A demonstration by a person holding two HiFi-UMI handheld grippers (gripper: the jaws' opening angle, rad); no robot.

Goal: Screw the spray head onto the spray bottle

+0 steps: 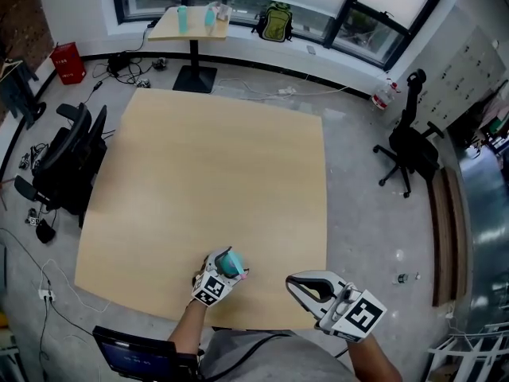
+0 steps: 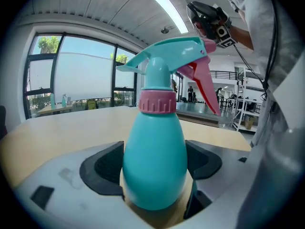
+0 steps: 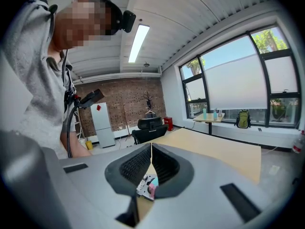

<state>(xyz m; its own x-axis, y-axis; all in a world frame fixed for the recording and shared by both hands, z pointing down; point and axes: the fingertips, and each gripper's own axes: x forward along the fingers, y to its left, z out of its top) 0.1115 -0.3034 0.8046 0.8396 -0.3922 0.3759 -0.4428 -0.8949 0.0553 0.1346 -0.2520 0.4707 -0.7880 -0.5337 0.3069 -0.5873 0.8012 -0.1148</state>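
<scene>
A teal spray bottle (image 2: 155, 161) stands upright on the wooden table (image 1: 207, 173) near its front edge, with a teal spray head (image 2: 167, 61), pink trigger and pink collar (image 2: 157, 101) sitting on its neck. My left gripper (image 2: 153, 165) is open, its dark pads on either side of the bottle's body. In the head view the bottle (image 1: 233, 263) shows just past the left gripper (image 1: 231, 267). My right gripper (image 1: 291, 280) is shut with nothing between its jaws, and hovers to the right of the bottle near the table edge. In its own view the right gripper (image 3: 151, 163) points toward the left hand.
A black office chair (image 1: 71, 161) stands left of the table and another (image 1: 409, 146) to the right. A small table (image 1: 195, 22) with bottles, a green backpack (image 1: 276, 22) and a red box (image 1: 69, 62) are by the far windows. A laptop (image 1: 135, 356) sits bottom left.
</scene>
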